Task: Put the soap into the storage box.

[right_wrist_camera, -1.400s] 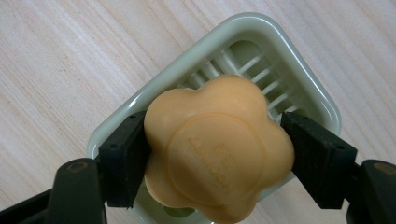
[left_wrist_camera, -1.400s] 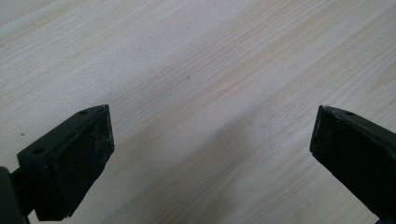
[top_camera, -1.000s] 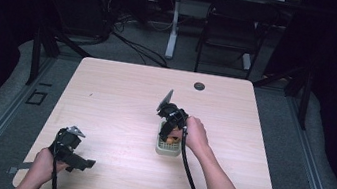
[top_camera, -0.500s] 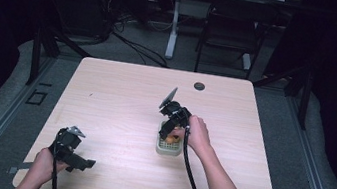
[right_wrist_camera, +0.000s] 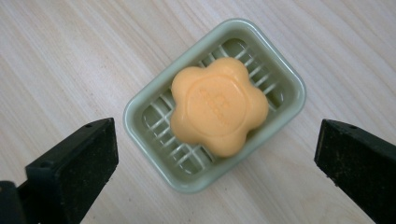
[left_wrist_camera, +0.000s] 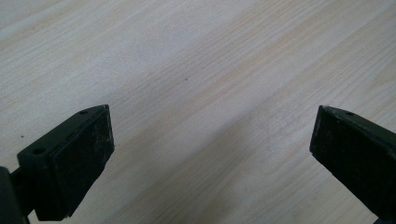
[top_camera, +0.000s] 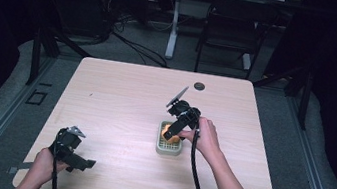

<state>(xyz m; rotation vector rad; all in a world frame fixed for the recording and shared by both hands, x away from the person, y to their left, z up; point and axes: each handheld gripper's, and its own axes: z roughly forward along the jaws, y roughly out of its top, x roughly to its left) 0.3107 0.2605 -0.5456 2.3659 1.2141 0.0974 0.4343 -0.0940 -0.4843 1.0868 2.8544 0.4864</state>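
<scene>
The right gripper (right_wrist_camera: 215, 154) hung agape right over the soap (right_wrist_camera: 218, 110) in its dish (right_wrist_camera: 140, 116); the left gripper (left_wrist_camera: 210, 154), far off, gaped empty

Bright, even light on the table (top_camera: 120, 102); surroundings dark; high view slightly soft.

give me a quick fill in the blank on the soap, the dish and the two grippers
1. The orange soap lies in a green ____.
2. The soap is shaped like a ____.
3. The right gripper hangs above the dish with its jaws ____.
4. The left gripper has nothing but bare ____ between its jaws.

Missing words: dish; flower; open; table
</scene>
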